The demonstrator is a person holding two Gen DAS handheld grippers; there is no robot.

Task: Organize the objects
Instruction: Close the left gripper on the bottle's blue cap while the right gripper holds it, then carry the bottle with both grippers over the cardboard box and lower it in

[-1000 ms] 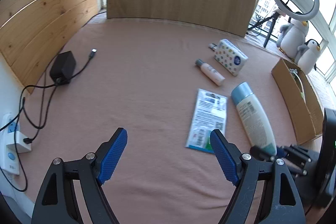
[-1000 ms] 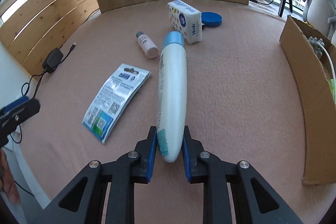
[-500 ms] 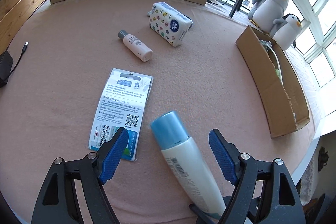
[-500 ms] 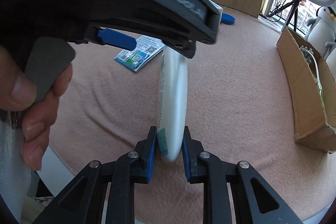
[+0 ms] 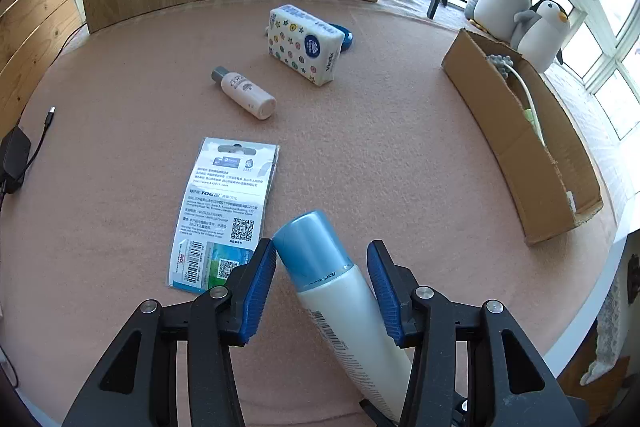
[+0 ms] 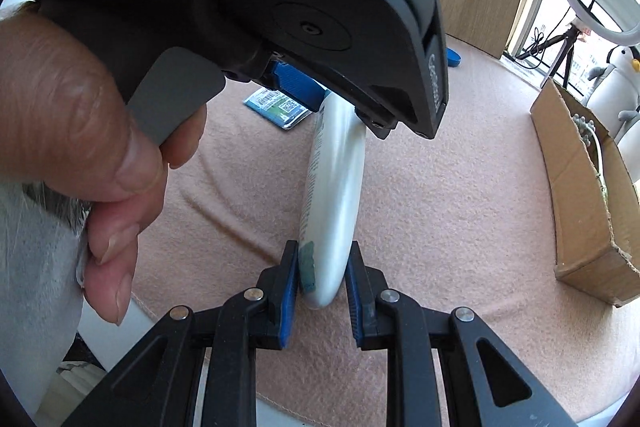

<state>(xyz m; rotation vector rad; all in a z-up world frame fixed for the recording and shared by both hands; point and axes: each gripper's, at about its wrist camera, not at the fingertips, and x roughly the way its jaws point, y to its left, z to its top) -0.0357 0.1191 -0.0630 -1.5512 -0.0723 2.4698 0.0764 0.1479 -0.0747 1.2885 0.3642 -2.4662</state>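
Note:
A white lotion bottle point(image 5: 344, 311) with a blue cap is held above the pink table. My right gripper point(image 6: 322, 279) is shut on the bottle's point(image 6: 334, 195) bottom end. My left gripper point(image 5: 322, 271) is open, its blue pads on either side of the cap end; the left pad touches the cap, the right pad stands apart. In the right wrist view the left gripper's body and the hand holding it hide the bottle's cap. A flat printed packet point(image 5: 226, 211), a small beige bottle point(image 5: 244, 93) and a tissue pack point(image 5: 304, 43) lie on the table.
A cardboard box point(image 5: 520, 131) with a cable inside stands at the table's right edge; it also shows in the right wrist view point(image 6: 580, 187). A blue lid point(image 5: 347, 41) sits behind the tissue pack. A black charger point(image 5: 14, 157) lies at the left. Wooden boards stand behind.
My left gripper has moved in over the bottle's cap end and its jaws have narrowed around it. My right gripper stays shut on the bottle's bottom and has lifted it.

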